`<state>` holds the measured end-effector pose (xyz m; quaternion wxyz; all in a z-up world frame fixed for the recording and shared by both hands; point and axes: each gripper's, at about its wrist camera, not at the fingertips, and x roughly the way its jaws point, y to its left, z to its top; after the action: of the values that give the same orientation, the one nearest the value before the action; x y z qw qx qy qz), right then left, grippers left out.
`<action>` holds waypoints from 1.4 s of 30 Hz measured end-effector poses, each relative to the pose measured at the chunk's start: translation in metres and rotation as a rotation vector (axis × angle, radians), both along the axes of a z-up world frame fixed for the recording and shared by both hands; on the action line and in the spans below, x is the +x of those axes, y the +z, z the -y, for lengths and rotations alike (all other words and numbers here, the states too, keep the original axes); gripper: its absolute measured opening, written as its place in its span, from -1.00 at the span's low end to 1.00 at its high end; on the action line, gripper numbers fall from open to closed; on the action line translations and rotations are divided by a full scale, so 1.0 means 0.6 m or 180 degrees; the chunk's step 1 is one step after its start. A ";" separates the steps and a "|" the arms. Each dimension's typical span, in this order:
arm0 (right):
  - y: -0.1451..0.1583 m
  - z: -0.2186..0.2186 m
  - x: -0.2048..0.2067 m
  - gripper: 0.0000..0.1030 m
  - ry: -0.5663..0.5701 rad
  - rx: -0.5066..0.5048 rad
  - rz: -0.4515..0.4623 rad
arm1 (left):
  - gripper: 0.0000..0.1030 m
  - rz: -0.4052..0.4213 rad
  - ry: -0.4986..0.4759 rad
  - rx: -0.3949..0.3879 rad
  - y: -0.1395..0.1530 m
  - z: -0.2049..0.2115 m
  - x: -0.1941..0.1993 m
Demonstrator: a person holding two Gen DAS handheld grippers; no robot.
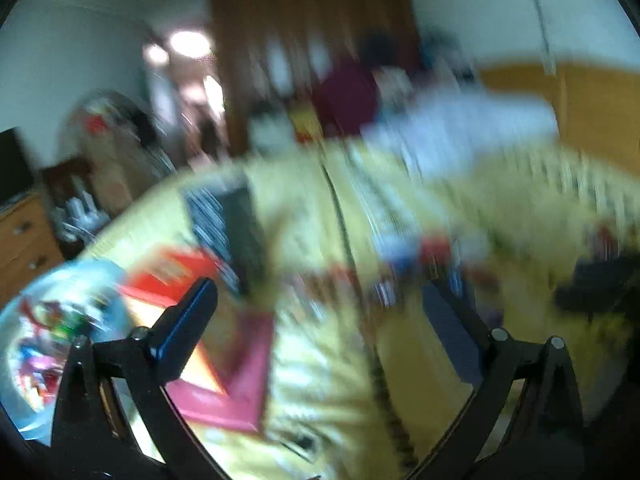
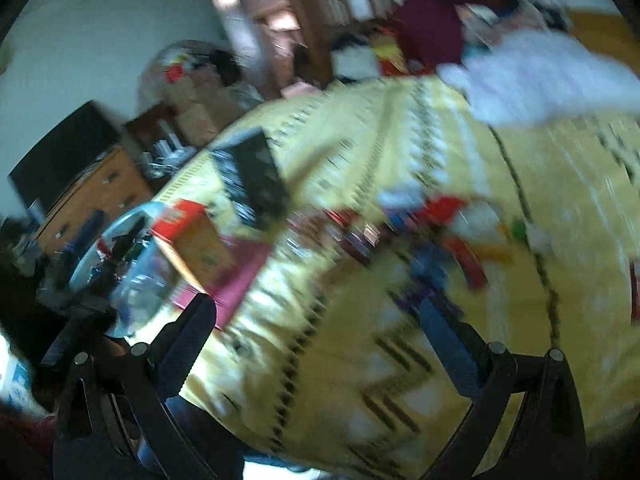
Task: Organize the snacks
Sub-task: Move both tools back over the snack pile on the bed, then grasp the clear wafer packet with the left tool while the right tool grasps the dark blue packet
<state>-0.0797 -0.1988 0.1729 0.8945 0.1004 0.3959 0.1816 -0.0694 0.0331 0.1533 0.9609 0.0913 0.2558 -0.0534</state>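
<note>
Both views are motion-blurred. A pile of small snack packets (image 1: 416, 256) in red, blue and white lies on a yellow patterned bedspread (image 1: 320, 380); it also shows in the right wrist view (image 2: 432, 224). A clear plastic container (image 1: 48, 340) with colourful snacks sits at the left; it also shows in the right wrist view (image 2: 132, 272). A red-and-orange box (image 1: 168, 276) lies on a pink box (image 1: 236, 384) beside it. My left gripper (image 1: 320, 316) is open and empty above the bedspread. My right gripper (image 2: 320, 328) is open and empty too.
A black patterned box (image 1: 236, 228) lies further back on the bed (image 2: 256, 176). White cloth (image 1: 460, 136) and dark red clothing (image 1: 348, 96) lie at the far side. A wooden dresser (image 2: 96, 196) stands left of the bed. A wooden wardrobe (image 1: 304, 20) stands behind.
</note>
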 end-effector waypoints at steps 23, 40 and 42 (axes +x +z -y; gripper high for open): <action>-0.116 0.116 0.044 1.00 -0.0338 0.0276 -0.0439 | -0.12 -0.1416 -0.0341 -0.0053 -0.209 0.083 0.232; -0.198 0.102 0.229 0.99 -0.0337 0.0900 -0.0721 | -0.33 -0.1147 -0.0533 -0.0705 -0.085 0.038 0.128; -0.216 0.098 0.253 0.99 -0.0406 0.0857 -0.0770 | -0.33 -0.1169 -0.0526 -0.0753 -0.081 0.035 0.133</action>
<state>0.0723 -0.2577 0.0432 0.8287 0.2651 0.4655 0.1625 0.0102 0.0121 0.1044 0.8946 -0.0126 0.4100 -0.1771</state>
